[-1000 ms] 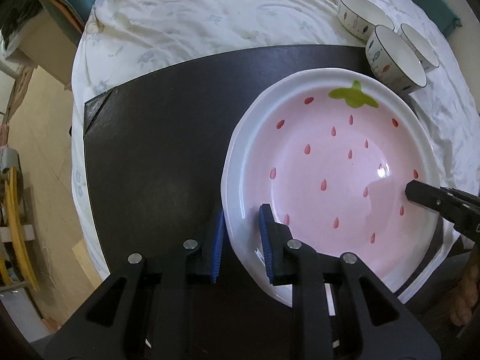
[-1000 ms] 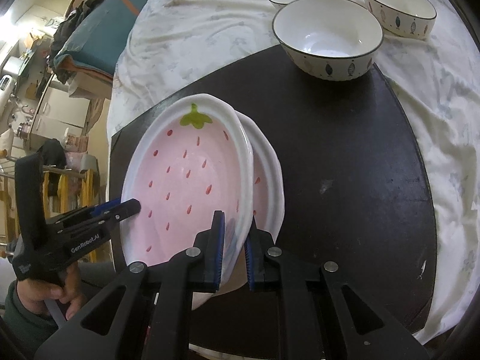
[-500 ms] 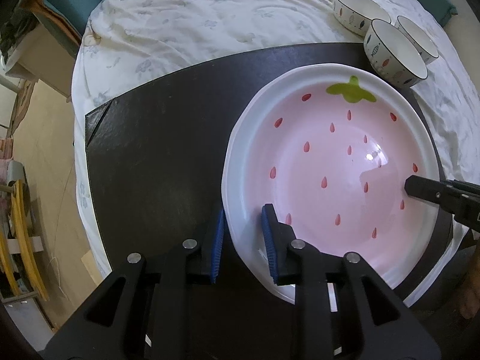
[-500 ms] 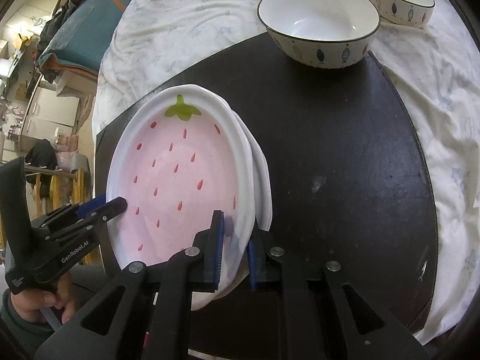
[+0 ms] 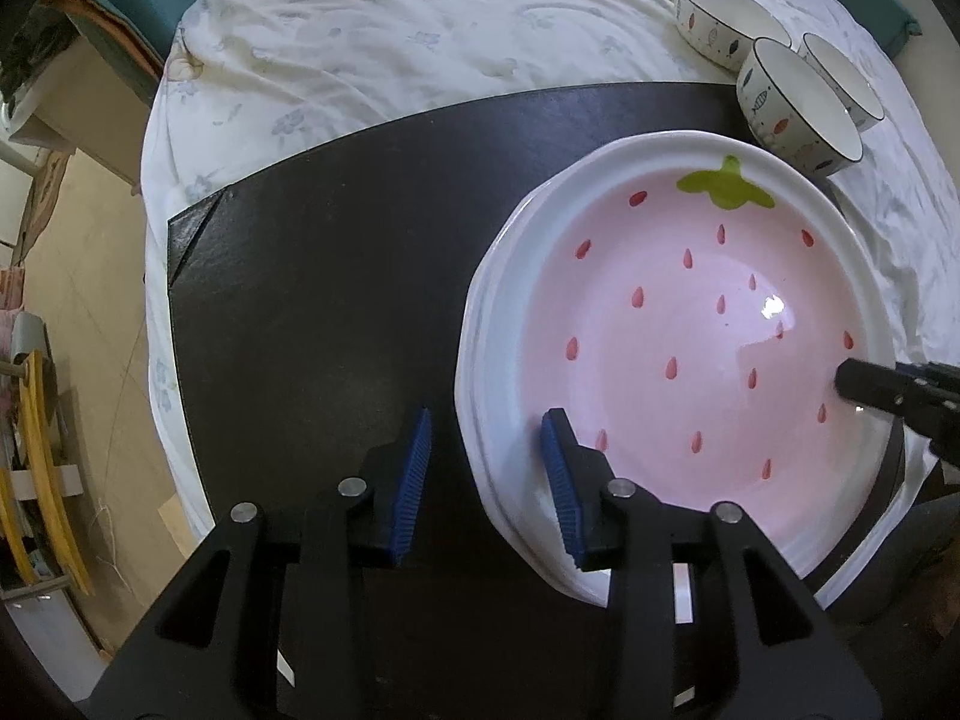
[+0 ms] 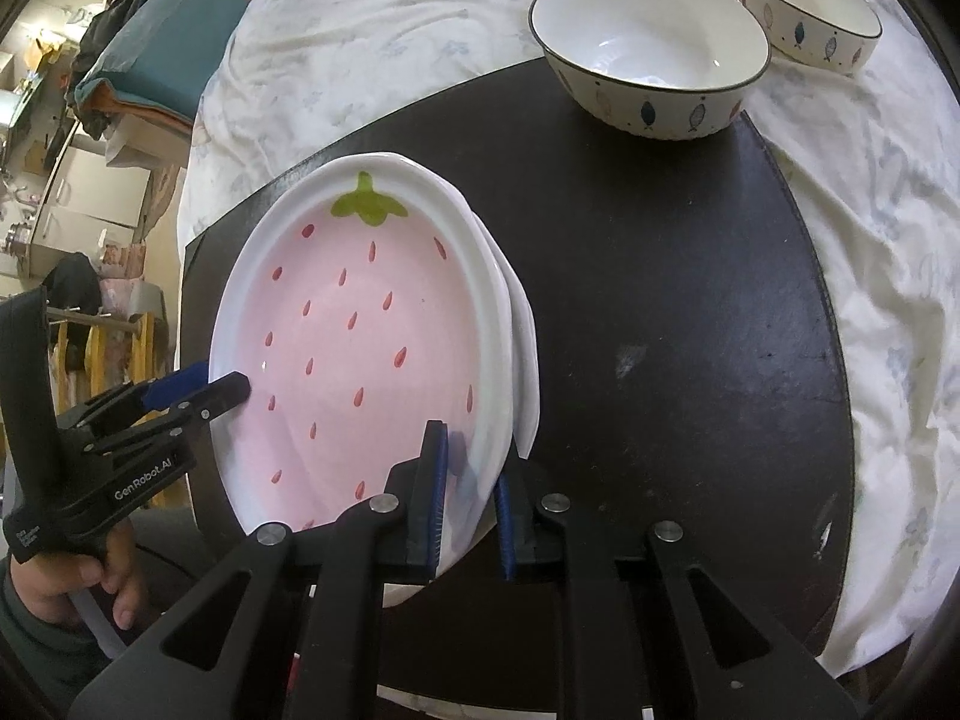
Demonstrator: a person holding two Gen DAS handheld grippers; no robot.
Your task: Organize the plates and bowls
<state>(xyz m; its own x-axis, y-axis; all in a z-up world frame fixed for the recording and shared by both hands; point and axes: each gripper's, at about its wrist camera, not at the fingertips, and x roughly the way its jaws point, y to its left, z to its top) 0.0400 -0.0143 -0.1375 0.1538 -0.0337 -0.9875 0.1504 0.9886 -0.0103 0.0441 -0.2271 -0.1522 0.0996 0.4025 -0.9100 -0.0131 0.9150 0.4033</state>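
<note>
A pink strawberry plate (image 5: 690, 330) (image 6: 360, 348) lies on top of a second white plate, whose rim (image 5: 474, 360) (image 6: 525, 348) shows beneath it, on a black mat. My left gripper (image 5: 486, 486) (image 6: 210, 387) straddles the near-left rim. Its jaws are opening and the outer pad stands clear of the rim. My right gripper (image 6: 471, 510) is shut on the opposite rim of the top plate; one of its fingers (image 5: 870, 387) shows in the left wrist view. Three white fish-patterned bowls (image 5: 798, 114) (image 6: 648, 54) stand at the far edge.
The black mat (image 5: 330, 270) (image 6: 690, 300) covers a round table with a white floral cloth (image 5: 420, 30). A person's hand (image 6: 90, 588) holds the left gripper's handle. Furniture and floor lie beyond the table's left edge.
The strawberry plate has sunk from a tilt to lie nearly flat on the plate under it. The left gripper's jaws have spread wider around the rim.
</note>
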